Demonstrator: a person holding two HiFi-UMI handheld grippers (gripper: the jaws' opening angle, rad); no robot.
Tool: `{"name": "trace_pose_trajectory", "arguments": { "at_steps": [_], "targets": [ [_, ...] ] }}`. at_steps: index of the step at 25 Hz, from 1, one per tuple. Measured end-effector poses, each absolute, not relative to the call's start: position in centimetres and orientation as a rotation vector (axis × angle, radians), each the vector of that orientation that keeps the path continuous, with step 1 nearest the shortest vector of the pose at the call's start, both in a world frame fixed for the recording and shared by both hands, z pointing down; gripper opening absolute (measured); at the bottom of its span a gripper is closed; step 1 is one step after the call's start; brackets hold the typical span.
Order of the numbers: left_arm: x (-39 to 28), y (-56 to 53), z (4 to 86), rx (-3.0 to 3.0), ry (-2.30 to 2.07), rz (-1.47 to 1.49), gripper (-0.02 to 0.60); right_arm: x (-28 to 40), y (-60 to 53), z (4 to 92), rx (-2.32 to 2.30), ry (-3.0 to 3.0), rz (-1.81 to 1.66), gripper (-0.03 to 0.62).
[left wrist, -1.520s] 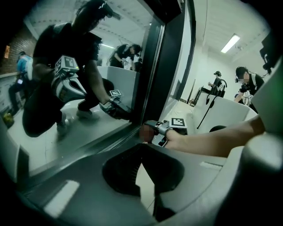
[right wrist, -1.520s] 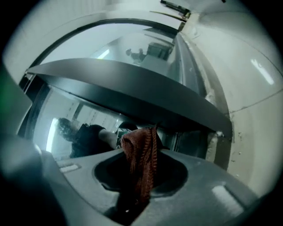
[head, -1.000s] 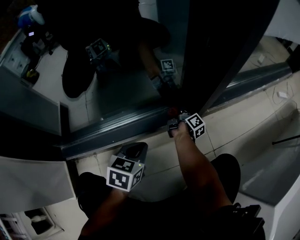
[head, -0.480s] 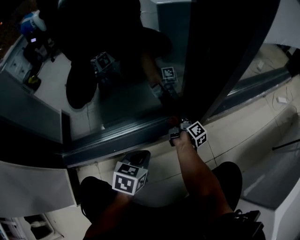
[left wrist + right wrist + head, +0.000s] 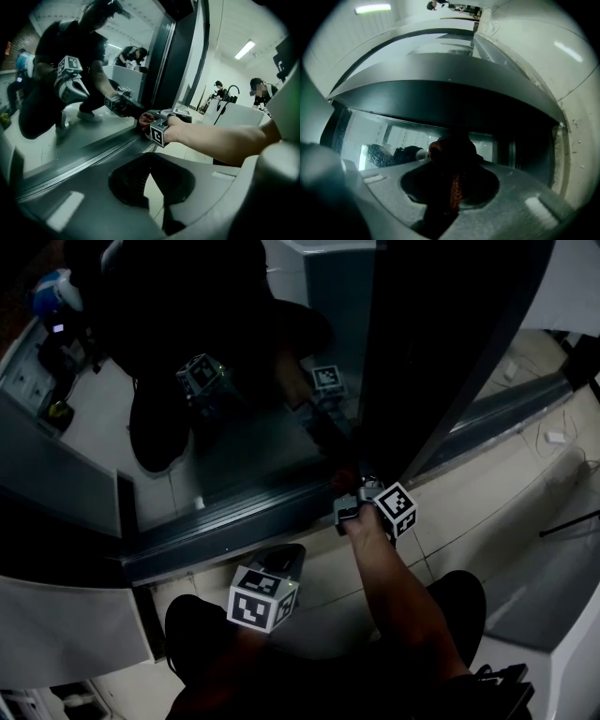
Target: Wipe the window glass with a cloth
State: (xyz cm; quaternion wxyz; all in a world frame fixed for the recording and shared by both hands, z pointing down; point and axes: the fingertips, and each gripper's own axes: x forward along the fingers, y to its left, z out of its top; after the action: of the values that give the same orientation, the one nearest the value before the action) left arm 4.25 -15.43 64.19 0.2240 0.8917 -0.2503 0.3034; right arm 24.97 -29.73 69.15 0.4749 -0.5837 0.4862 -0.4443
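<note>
The window glass [image 5: 234, 418] is dark and mirrors me and both grippers. My right gripper [image 5: 359, 491] is shut on a dark red cloth [image 5: 345, 474] and presses it against the bottom of the glass, next to the dark upright post [image 5: 422, 352]. In the right gripper view the cloth [image 5: 452, 149] bunches out of the right gripper [image 5: 453, 165] in front of the pane [image 5: 393, 140]. The left gripper view shows that gripper [image 5: 157, 123] and cloth [image 5: 143, 121] at the lower rail. My left gripper [image 5: 281, 557] hangs lower over the floor, shut on nothing [image 5: 149, 161].
The grey bottom rail [image 5: 234, 512] runs along the foot of the window. Tiled floor lies below, with cables [image 5: 555, 439] at the right. A blue-topped object [image 5: 52, 292] shows in the reflection at upper left. People [image 5: 218, 86] stand far off in the room.
The right gripper and cloth stay at the glass's bottom corner, shifted only slightly. The left gripper has hardly moved. My head view has drifted a little.
</note>
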Motion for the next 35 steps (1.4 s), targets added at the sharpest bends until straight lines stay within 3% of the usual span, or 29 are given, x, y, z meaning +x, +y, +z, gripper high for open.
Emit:
{"name": "trace_pose_trajectory", "arguments": {
  "at_steps": [24,35],
  "targets": [
    [4.8,-16.1,61.3,2.508,-0.660,0.796,0.017,25.9,-29.3,54.3,-1.323,1.270,-0.967,0.071],
    [5.5,-15.6,61.3,2.506,-0.634,0.773,0.017,25.9,-29.0,42.5,-1.185,1.366,-0.835,0.069]
  ]
}}
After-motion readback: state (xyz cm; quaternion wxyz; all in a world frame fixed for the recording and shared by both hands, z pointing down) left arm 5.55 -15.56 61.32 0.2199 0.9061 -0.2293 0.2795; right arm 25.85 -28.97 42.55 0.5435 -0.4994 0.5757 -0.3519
